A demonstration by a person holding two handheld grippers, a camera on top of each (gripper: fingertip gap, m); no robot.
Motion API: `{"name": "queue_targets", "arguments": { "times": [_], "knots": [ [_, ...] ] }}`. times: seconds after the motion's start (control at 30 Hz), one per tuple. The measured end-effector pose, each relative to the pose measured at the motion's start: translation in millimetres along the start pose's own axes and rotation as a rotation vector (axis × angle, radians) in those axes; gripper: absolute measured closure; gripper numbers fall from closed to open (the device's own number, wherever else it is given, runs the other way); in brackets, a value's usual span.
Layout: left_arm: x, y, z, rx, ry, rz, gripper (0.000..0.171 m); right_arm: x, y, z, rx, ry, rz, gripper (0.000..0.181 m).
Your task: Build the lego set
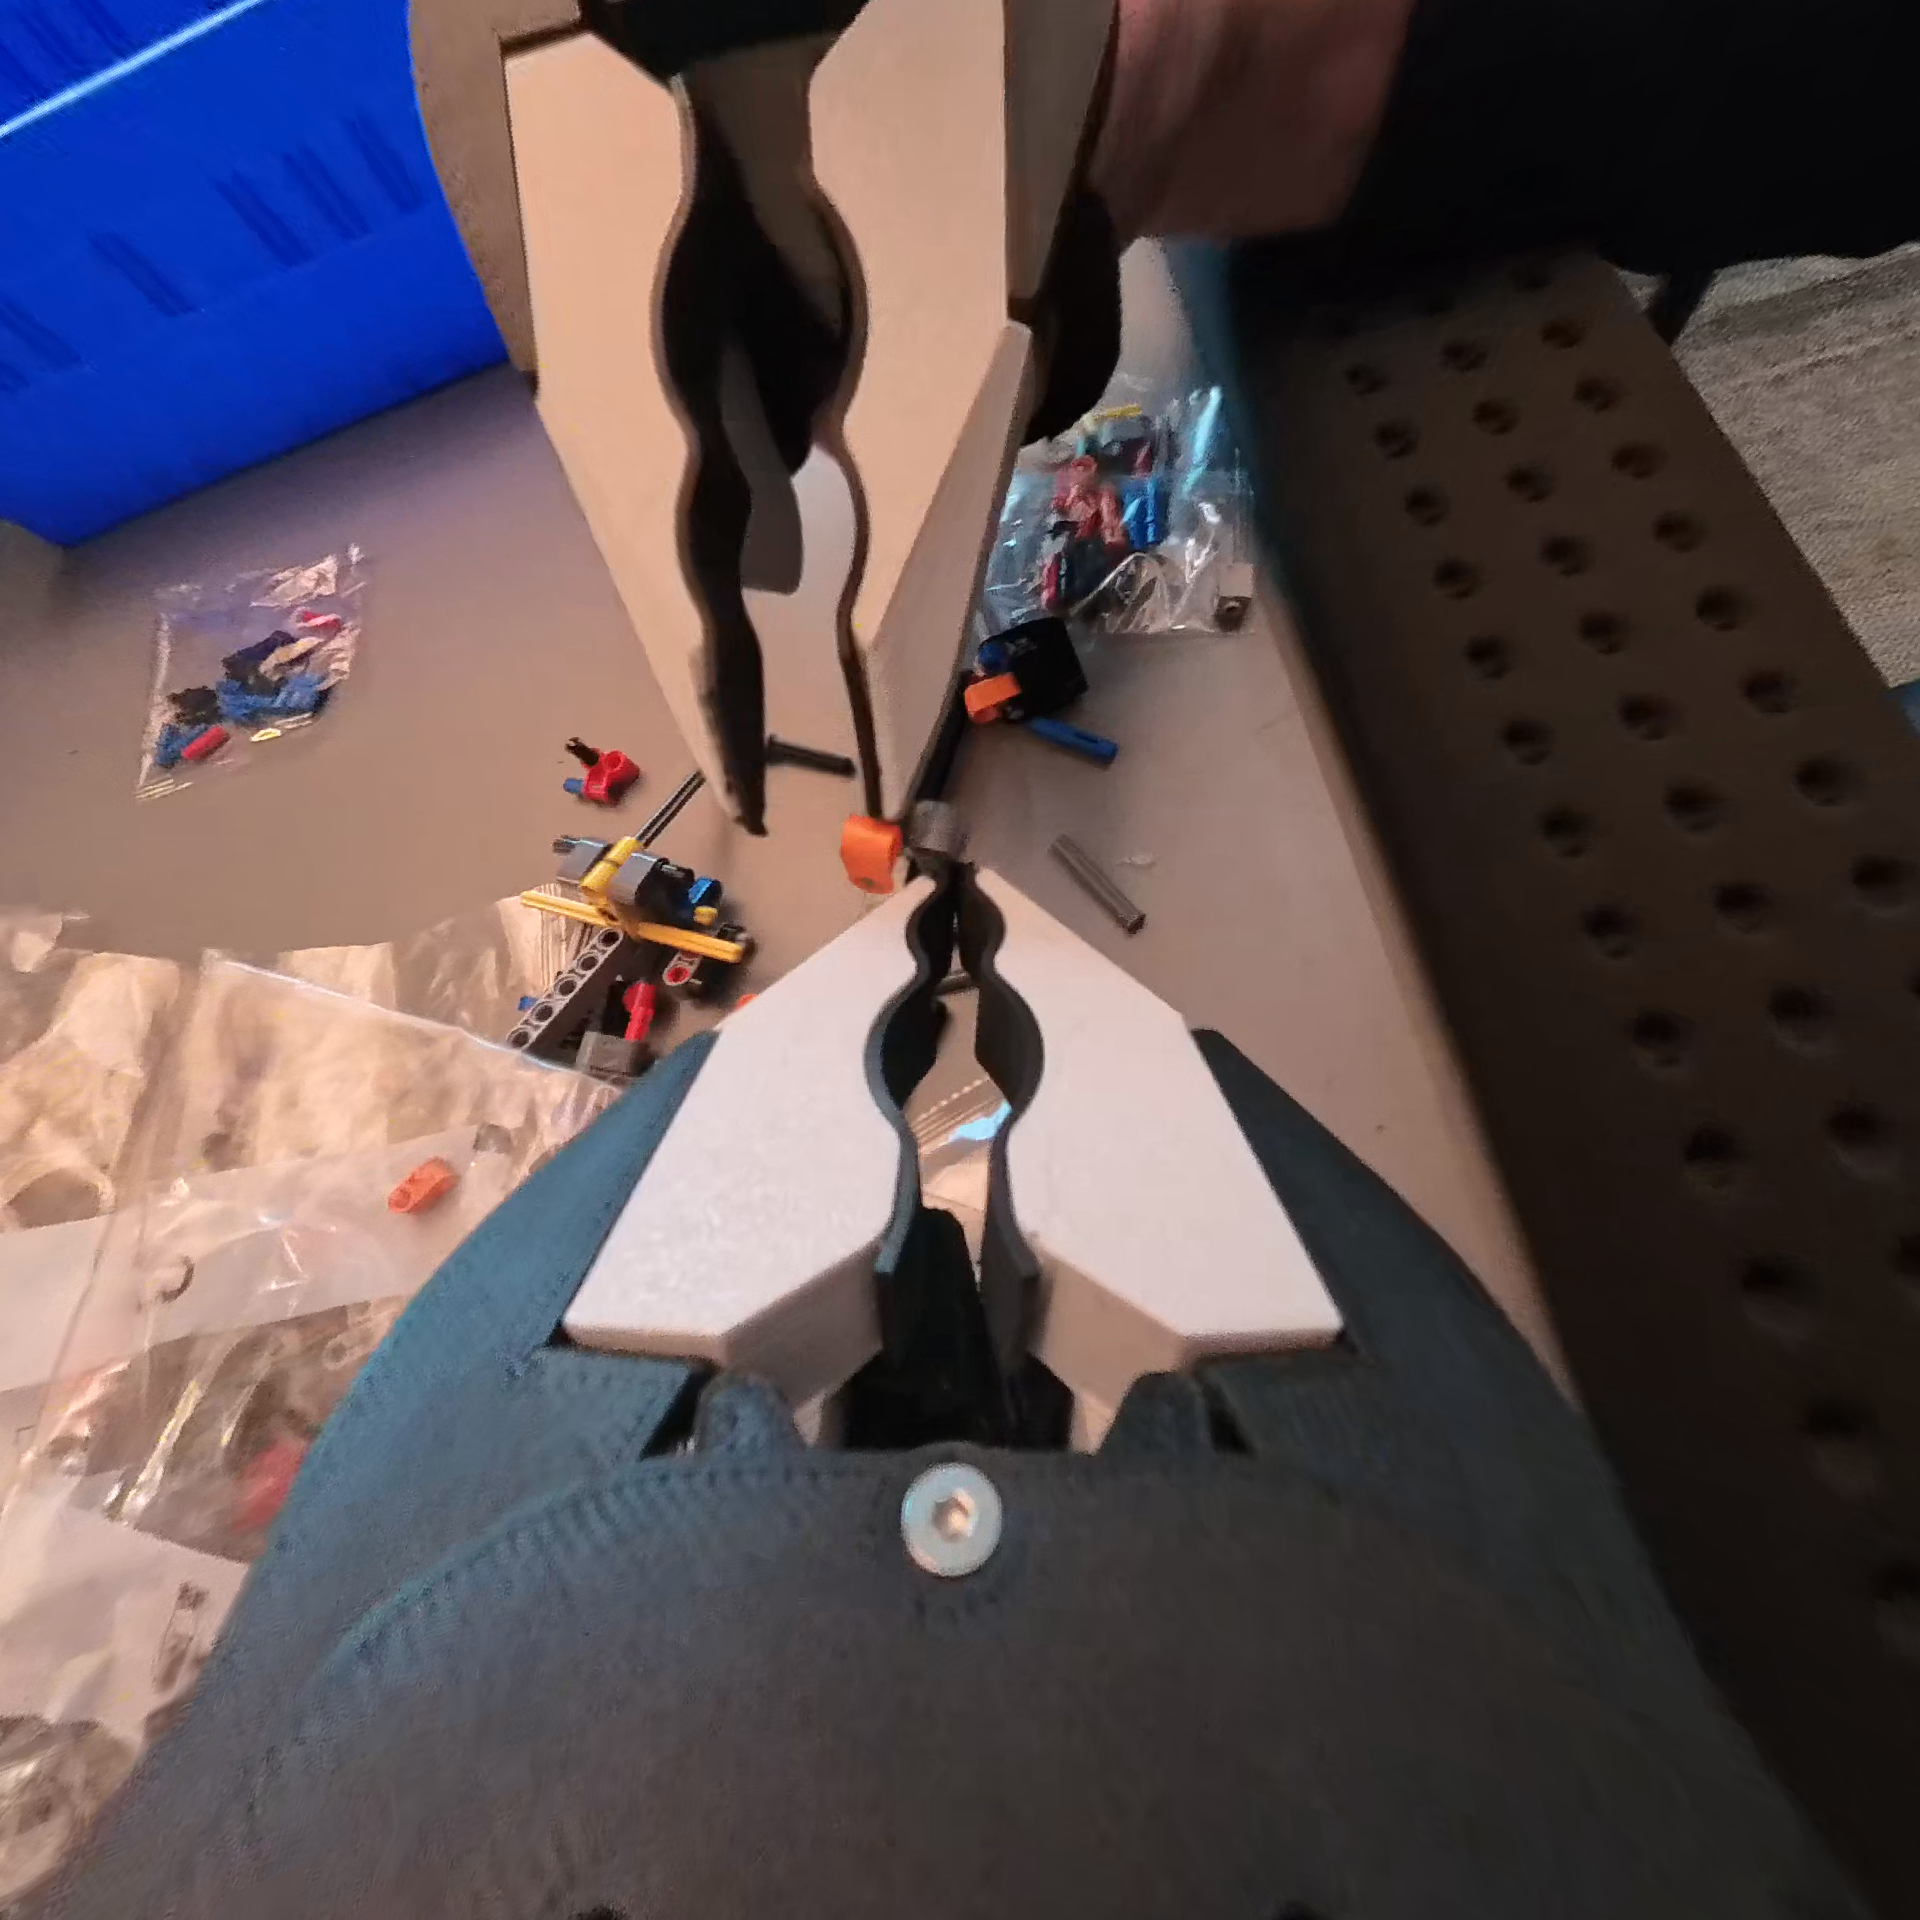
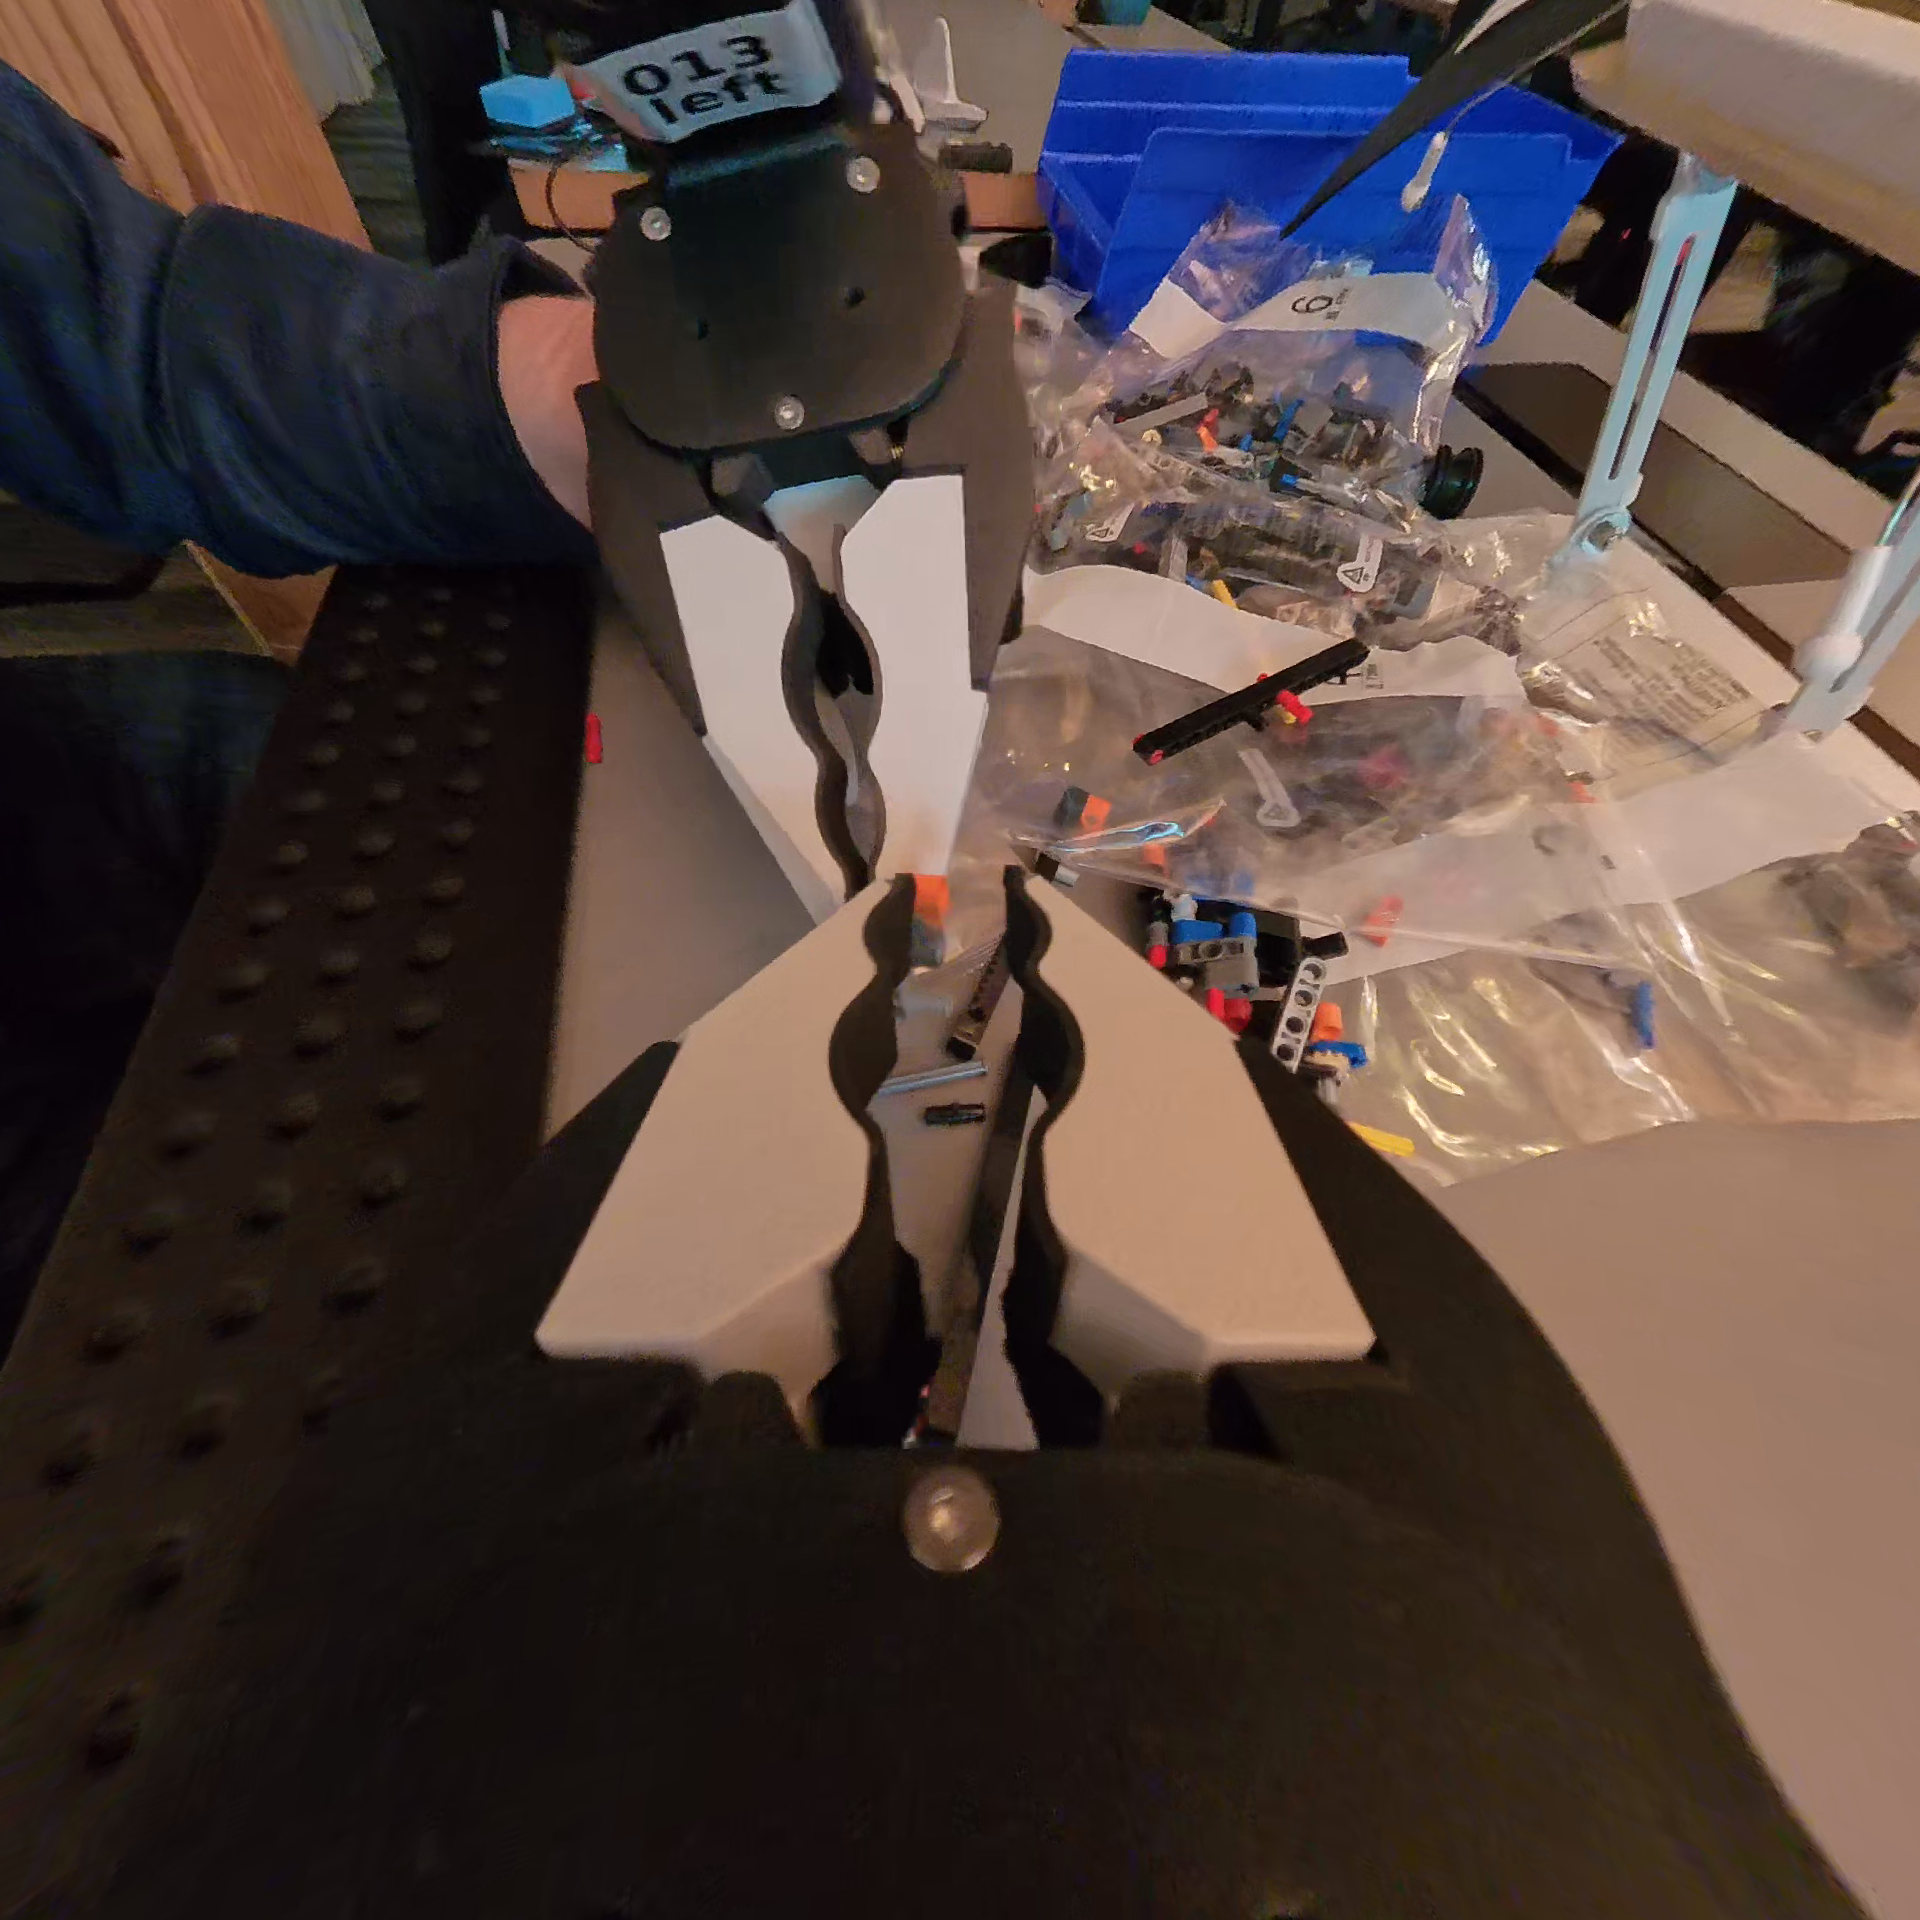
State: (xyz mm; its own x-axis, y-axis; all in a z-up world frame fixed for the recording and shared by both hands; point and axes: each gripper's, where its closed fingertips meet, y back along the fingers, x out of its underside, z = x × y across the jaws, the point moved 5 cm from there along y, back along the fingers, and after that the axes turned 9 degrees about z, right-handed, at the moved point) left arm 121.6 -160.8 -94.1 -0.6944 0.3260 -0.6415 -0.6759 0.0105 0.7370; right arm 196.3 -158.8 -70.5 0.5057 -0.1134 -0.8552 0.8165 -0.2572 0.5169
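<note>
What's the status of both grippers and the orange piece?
Left gripper shut on a thin black axle. Right gripper open around orange connector. Loose parts and bags beside; path clear.

I'm working at a bench in what looks like a lab or workshop room rather than a home. My grey tabletop (image 2: 1714, 1299) is edged by a dark perforated board (image 2: 312, 987) full of rows of holes, the sort used for mounting equipment. A blue plastic parts bin (image 2: 1226, 156) stands at the back, and clear numbered bags of small parts (image 2: 1278, 447) are spread beside it. A white metal stand (image 2: 1662, 343) with a slotted arm rises on one side. Behind are more desks with gear and cables, a wood-panelled wall (image 2: 208, 104), and grey carpet (image 1: 1818, 364) beyond the bench
</note>
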Motion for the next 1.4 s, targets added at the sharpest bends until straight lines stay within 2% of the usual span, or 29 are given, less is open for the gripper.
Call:
{"name": "queue_targets", "arguments": {
  "times": [0.07,0.13,0.23,0.5,0.6,0.73,0.83,0.87,0.93,0.97,1.2,1.27,1.3,1.33,1.4],
  "knots": [
    [0,-1,0,-0.016,-0.01,0.019,0.171,3,-2,1,-0.03,-0.021,0.014,0.163],
    [0,0,0,-0.012,-0.013,0.009,0.171,5,-4,3,-0.04,-0.008,0.043,0.173],
    [1,0,-1,-0.015,-0.037,0.023,0.171,6,-6,5,-0.04,0.009,0.059,0.179],
    [4,9,5,-0.037,-0.017,0.001,0.171,6,6,-6,0.022,-0.032,0.051,0.18],
    [6,9,7,-0.045,-0.015,0.013,0.171,6,10,-6,-0.009,-0.063,0.036,0.18],
    [-1,16,11,-0.053,0.036,-0.061,0.171,2,9,-3,-0.03,-0.051,0.007,0.18],
    [-3,15,16,-0.075,0.084,-0.075,0.138,0,5,3,-0.047,-0.019,0.007,0.18],
    [-3,13,16,-0.08,0.076,-0.068,0.141,1,4,4,-0.048,-0.01,0.013,0.18],
    [-5,9,11,-0.066,0.048,-0.076,0.163,1,2,6,-0.052,0.0,0.023,0.18],
    [-5,8,10,-0.066,0.039,-0.071,0.164,1,2,6,-0.051,0.005,0.028,0.18],
    [-7,13,8,-0.094,-0.019,-0.049,0.165,0,4,9,-0.049,0.034,0.038,0.181],
    [3,16,13,-0.135,-0.033,0.014,0.165,2,14,2,0.0,0.023,0.038,0.181],
    [6,22,17,-0.142,-0.01,-0.003,0.165,-2,23,-1,0.007,0.007,-0.015,0.181],
    [4,31,20,-0.117,0.032,-0.072,0.166,-8,30,3,-0.033,0.002,-0.082,0.181],
    [-4,41,23,-0.121,0.045,-0.146,0.165,-6,22,4,-0.037,-0.005,-0.053,0.181]
  ]
}}
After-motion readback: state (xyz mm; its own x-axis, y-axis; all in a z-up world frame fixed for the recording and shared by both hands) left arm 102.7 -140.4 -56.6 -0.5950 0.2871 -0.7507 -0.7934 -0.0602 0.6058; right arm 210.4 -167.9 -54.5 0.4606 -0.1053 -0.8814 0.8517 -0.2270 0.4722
